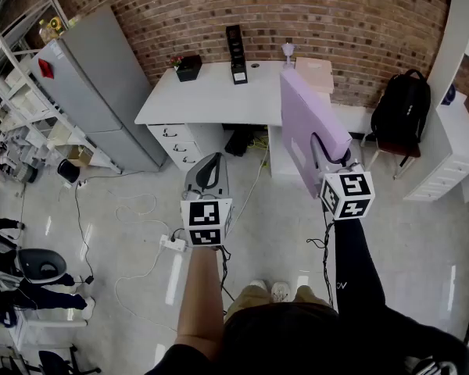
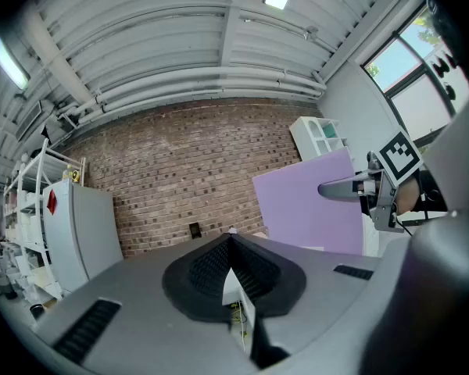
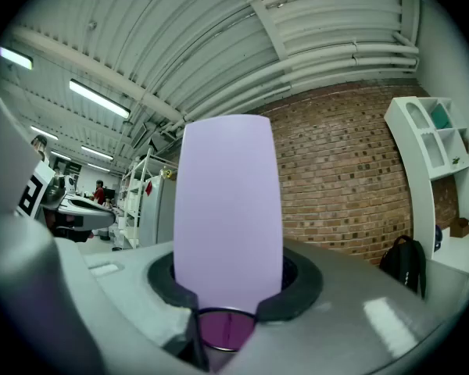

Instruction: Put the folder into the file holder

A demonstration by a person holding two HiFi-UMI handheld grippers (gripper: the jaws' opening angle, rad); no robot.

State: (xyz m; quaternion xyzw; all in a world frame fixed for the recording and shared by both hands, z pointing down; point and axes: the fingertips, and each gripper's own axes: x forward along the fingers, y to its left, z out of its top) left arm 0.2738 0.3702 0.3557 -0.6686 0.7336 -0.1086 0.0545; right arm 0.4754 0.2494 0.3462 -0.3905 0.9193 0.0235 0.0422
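Observation:
My right gripper (image 1: pixel 331 159) is shut on the bottom edge of a pale purple folder (image 1: pixel 309 123), which stands upright on edge in the air to the right of the white desk (image 1: pixel 211 96). In the right gripper view the folder (image 3: pixel 227 217) rises straight up from between the jaws. A black file holder (image 1: pixel 234 51) stands at the back of the desk against the brick wall. My left gripper (image 1: pixel 210 159) hangs in front of the desk, shut and holding nothing (image 2: pixel 230 241). From the left gripper view the folder (image 2: pixel 313 201) and the right gripper (image 2: pixel 352 188) appear at the right.
On the desk are a black plant pot (image 1: pixel 189 67) and a beige box (image 1: pixel 314 73). A grey cabinet (image 1: pixel 102 84) and white shelving (image 1: pixel 19 92) stand at the left, and a black backpack (image 1: pixel 402 108) sits on a chair at the right. Cables and a power strip (image 1: pixel 172 243) lie on the floor.

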